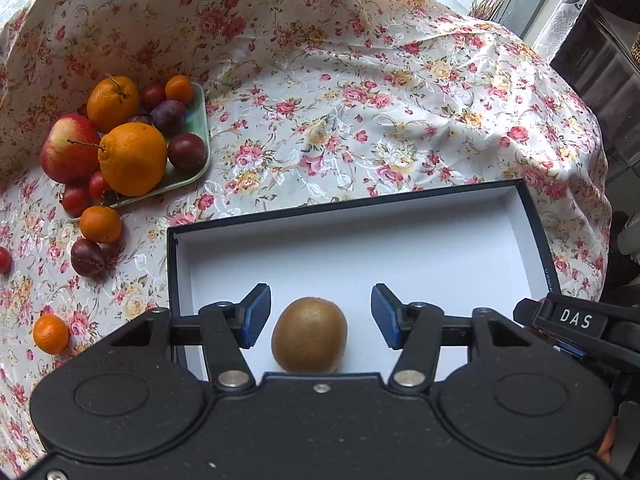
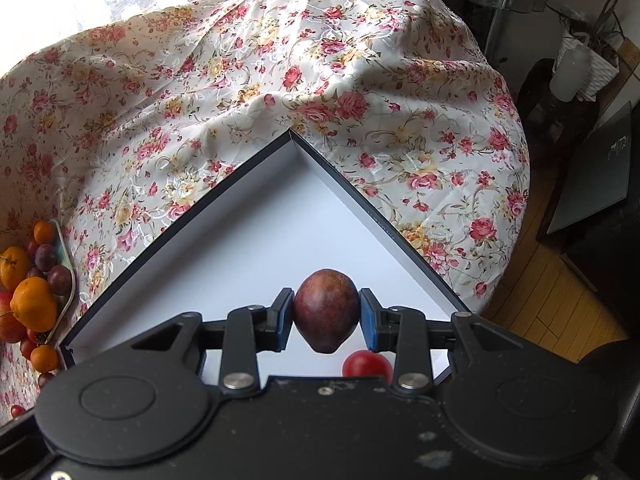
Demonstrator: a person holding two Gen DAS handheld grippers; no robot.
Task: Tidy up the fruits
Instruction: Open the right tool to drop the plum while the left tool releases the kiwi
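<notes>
A brown kiwi (image 1: 309, 336) lies on the white floor of a shallow black-walled box (image 1: 360, 252), near its front edge. My left gripper (image 1: 320, 300) stands open around the kiwi, with a gap between each blue pad and the fruit. In the right wrist view my right gripper (image 2: 326, 314) is shut on a dark red-brown plum (image 2: 326, 304), held over the box (image 2: 280, 232). A red tomato (image 2: 366, 364) lies in the box just below that plum.
A green tray (image 1: 202, 120) at the left holds oranges (image 1: 132, 158), an apple (image 1: 70, 148) and dark plums. Loose mandarins (image 1: 100, 224), a plum (image 1: 88, 258) and a cherry tomato (image 1: 4, 260) lie on the flowered cloth (image 1: 340, 120). The table edge drops away at the right.
</notes>
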